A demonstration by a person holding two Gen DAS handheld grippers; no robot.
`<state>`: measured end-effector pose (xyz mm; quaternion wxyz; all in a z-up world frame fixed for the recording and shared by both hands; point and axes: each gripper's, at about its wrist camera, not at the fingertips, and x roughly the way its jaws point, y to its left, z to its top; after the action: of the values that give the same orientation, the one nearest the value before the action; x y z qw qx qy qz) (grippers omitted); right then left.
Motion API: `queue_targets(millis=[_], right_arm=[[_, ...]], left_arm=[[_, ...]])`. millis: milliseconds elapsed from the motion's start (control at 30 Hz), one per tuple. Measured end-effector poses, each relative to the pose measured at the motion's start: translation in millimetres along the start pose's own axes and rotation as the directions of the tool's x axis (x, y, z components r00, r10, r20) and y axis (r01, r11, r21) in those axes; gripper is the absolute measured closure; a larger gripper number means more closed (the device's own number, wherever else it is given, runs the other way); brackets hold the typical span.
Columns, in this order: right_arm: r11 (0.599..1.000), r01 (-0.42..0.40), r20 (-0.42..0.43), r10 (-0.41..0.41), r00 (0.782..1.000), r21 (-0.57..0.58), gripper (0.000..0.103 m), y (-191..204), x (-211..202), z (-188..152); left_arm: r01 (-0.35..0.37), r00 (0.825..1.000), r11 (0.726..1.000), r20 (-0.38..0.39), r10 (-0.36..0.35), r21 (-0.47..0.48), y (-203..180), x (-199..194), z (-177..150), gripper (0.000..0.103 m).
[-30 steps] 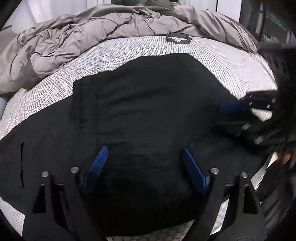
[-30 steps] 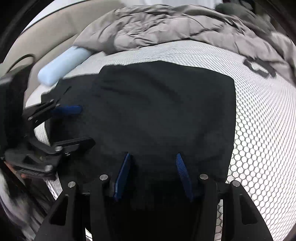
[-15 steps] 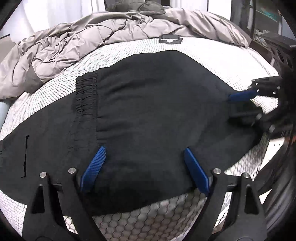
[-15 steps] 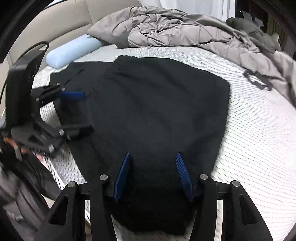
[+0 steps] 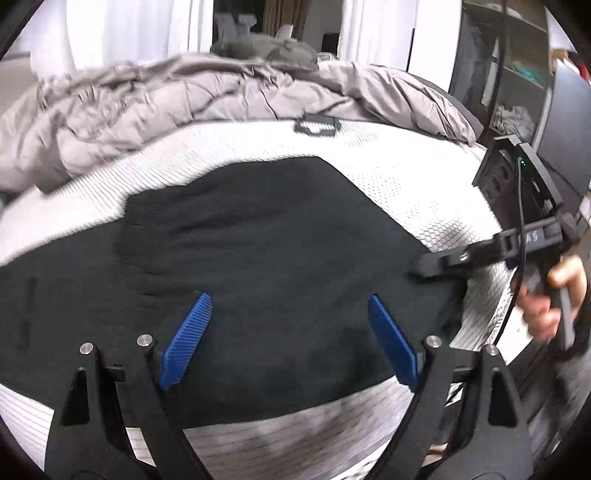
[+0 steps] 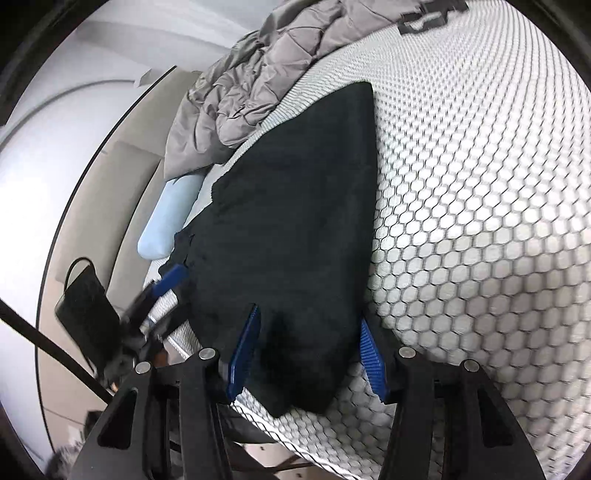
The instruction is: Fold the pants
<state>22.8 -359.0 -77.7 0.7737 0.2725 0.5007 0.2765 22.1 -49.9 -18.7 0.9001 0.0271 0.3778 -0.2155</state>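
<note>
The black pants (image 5: pixel 266 251) lie folded flat on the bed (image 5: pixel 388 162), reaching its near edge, over a white mattress cover printed with a honeycomb pattern. The left tool (image 5: pixel 290 339) hangs above the pants near that edge, its blue pads spread wide with nothing between them. The right tool (image 6: pixel 306 354) is also spread wide and holds nothing; it sits at the near end of the pants by the bed's edge, whether touching the cloth I cannot tell. A rumpled grey duvet (image 5: pixel 177 107) is heaped along the far side of the bed, a small black buckle-like frame (image 5: pixel 317 125) lies just before it, and a pale blue bolster pillow (image 6: pixel 170 221) lies along the bed's left edge. White curtains (image 5: pixel 110 33) hang behind.
</note>
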Motion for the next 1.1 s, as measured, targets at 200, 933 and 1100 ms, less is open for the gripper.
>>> queue_targets(millis=[200,933,1100], right_arm=[[0.998,0.047,0.019,-0.046,0.999,-0.035,0.086,1,-3,-5],[0.960,0.233,0.188,-0.203,0.961,-0.152,0.043,30,-49,-12],[0.957,0.234,0.172,-0.205,0.963,-0.172,0.043,39,-32,-6]], left_arm=[[-0.017,0.999,0.980,-0.046,0.026,0.199,-43,24,-20,0.017],[-0.189,0.932,0.450,-0.016,0.362,-0.872,312,-134,-109,0.034],[-0.188,0.931,0.449,-0.013,0.365,-0.874,338,-123,-103,0.089]])
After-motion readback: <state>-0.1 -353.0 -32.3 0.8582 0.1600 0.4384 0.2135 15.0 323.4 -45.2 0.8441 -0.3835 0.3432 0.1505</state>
